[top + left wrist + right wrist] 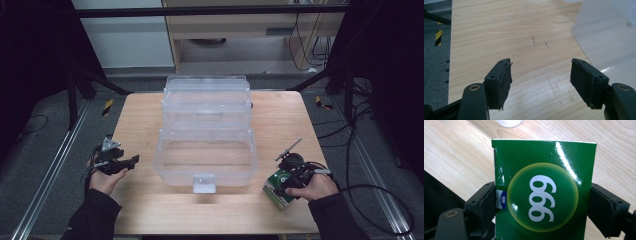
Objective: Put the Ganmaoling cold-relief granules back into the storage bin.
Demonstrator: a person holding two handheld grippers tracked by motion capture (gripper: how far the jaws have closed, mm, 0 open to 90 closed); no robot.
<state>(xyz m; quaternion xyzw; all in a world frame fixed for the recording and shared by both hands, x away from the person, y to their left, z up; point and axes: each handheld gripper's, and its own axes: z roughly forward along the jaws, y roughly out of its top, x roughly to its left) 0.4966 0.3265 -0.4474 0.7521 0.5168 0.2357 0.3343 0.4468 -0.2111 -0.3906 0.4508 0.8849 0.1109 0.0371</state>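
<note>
The right gripper (541, 205) has its jaws clamped on the two sides of a green box (544, 190) marked "999" in a yellow-rimmed circle; in the high view that box (276, 187) sits at the near right corner of the wooden table (280, 120), under the right hand (312, 187). The left gripper (540, 82) has its jaws spread with only bare table between them, near the left edge. A clear plastic tiered storage box (207, 135) stands mid-table between the grippers
</note>
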